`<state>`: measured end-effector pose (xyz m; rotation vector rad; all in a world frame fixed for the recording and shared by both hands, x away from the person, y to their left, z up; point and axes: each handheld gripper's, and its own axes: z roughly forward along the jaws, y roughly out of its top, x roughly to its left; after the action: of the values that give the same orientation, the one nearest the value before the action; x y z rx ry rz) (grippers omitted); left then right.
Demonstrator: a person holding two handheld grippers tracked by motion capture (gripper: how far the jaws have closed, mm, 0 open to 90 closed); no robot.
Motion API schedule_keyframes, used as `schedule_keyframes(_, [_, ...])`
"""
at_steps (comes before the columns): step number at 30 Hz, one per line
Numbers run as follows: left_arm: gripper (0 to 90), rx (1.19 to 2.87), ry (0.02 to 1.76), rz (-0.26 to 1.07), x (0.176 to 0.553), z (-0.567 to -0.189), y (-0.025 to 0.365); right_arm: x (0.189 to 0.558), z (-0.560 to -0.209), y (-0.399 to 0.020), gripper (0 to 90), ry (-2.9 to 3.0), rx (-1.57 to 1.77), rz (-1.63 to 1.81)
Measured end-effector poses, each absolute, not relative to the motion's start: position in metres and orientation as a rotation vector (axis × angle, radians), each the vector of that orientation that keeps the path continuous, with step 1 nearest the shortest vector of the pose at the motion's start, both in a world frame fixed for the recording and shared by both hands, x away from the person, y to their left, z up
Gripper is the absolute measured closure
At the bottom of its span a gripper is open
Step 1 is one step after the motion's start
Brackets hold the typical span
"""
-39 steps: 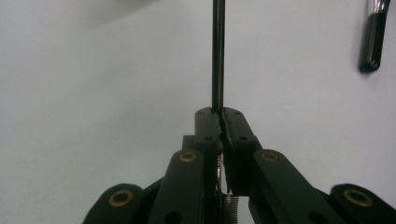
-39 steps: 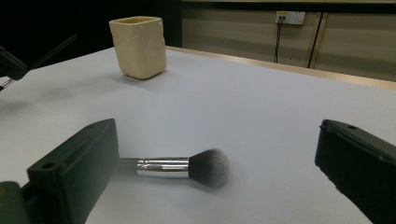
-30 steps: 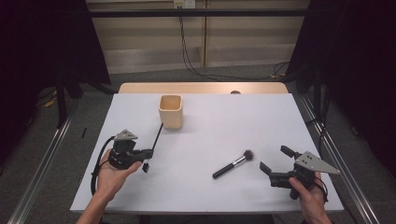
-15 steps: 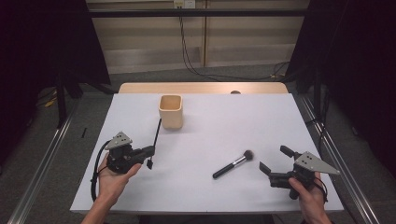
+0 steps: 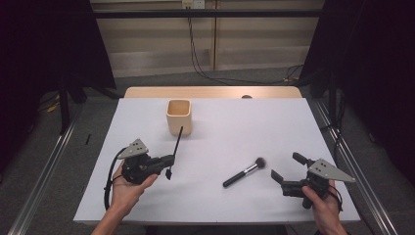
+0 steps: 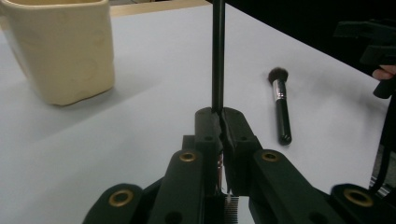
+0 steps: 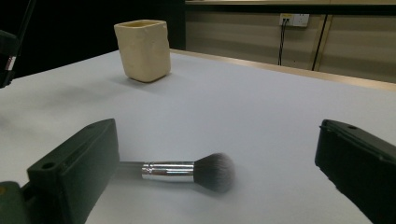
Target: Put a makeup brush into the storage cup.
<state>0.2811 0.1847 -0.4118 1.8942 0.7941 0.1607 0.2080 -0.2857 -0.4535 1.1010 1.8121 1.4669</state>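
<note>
My left gripper (image 5: 168,159) is shut on a thin black stick (image 5: 177,142), which rises tilted toward the cream cup (image 5: 178,116) at the back of the white table (image 5: 254,127). In the left gripper view the stick (image 6: 217,56) stands up from the closed jaws (image 6: 219,116), with the cup (image 6: 60,46) to its left. A black makeup brush (image 5: 244,172) with a silver ferrule lies flat right of centre. My right gripper (image 5: 288,166) stands open just right of it, above the table. In the right gripper view the brush head (image 7: 212,171) lies between the wide-apart jaws (image 7: 217,149).
The table's front edge (image 5: 210,221) runs close under both hands. Metal rails (image 5: 44,186) flank the table on the floor, and cables (image 5: 200,63) trail behind it. Dark curtains stand at both sides. The cup (image 7: 141,44) stands far off in the right gripper view.
My left gripper has shifted a little to the right with the stick, whose upper end now lies nearer the cup. The right gripper and the brush have not moved.
</note>
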Motion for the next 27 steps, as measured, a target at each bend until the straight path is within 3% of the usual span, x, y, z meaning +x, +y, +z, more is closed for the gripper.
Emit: schedule_keyframes(27, [85.9, 1.982, 0.571, 0.069, 0.283, -0.397, 0.123, 0.209, -0.453, -0.281, 0.0, 1.848, 1.065, 1.479])
